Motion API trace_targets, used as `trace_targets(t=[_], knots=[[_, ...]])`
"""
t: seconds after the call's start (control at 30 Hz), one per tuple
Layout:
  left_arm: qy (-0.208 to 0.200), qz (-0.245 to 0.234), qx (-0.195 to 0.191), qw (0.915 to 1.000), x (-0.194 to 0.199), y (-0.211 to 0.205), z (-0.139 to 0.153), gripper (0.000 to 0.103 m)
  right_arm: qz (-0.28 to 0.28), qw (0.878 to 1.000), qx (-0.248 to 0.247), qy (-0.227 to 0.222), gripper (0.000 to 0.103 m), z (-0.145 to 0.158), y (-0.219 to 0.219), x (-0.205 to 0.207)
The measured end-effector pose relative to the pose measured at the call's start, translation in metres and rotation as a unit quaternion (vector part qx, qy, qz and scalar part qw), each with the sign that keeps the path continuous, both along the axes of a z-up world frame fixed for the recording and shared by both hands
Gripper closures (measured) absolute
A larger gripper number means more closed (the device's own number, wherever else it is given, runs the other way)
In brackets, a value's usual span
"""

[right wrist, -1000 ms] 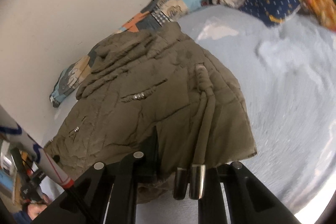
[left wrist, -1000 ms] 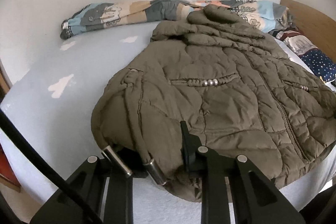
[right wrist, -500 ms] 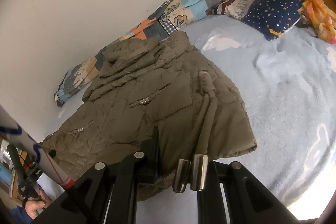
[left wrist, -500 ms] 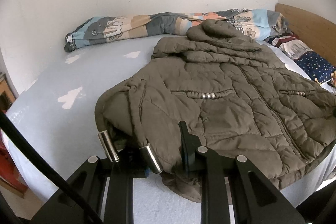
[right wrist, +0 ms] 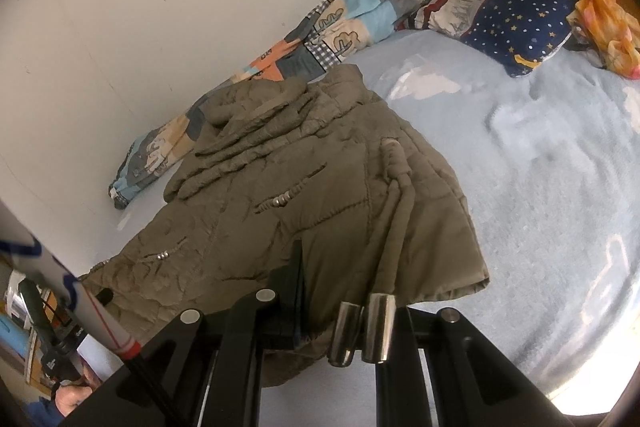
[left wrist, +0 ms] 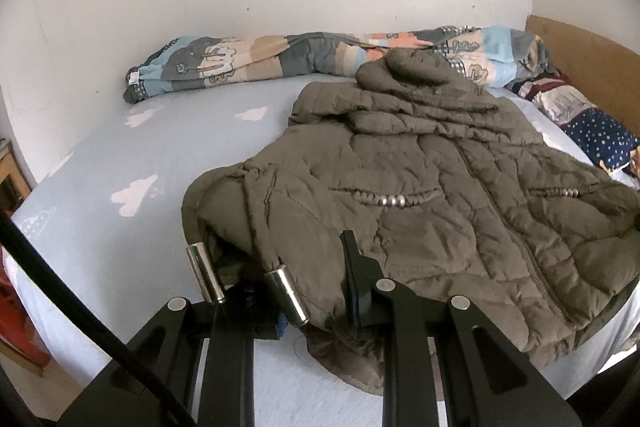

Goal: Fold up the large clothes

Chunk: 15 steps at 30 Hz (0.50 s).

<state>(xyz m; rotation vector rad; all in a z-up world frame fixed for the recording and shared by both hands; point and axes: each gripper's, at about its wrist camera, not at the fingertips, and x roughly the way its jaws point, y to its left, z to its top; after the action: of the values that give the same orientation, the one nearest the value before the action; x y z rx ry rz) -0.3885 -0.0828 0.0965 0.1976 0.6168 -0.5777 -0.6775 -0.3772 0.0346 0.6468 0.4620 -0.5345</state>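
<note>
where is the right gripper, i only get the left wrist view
Observer: The right gripper is shut on the hem of the jacket, at its corner on that side.
Operator: anything hanging near it
Observer: Two metal cord ends on drawstrings dangle right in front of it.
Operator: what's by the headboard over there
Observer: A crumpled orange cloth lies beside the starred pillow.

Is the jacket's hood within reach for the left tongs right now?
Probably not: the left tongs are shut on the jacket hem, and the hood lies at the far end, by the blanket.
</note>
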Motion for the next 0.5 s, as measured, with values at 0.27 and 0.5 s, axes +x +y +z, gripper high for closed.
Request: trace_targets(t=[0.27,0.5], knots=[[-0.022,-0.005,-0.012,0.9997,0.003,-0.008,0.024,0.082,0.004,1.0,0.0,-0.021,0.09,0.018,-0.003,0.004],[-0.02,-0.006,-0.033,0.9992,0.014,-0.013,0.049,0.082,0.007,0.999,0.001,-0.044,0.09,0.04,-0.01,0.008]])
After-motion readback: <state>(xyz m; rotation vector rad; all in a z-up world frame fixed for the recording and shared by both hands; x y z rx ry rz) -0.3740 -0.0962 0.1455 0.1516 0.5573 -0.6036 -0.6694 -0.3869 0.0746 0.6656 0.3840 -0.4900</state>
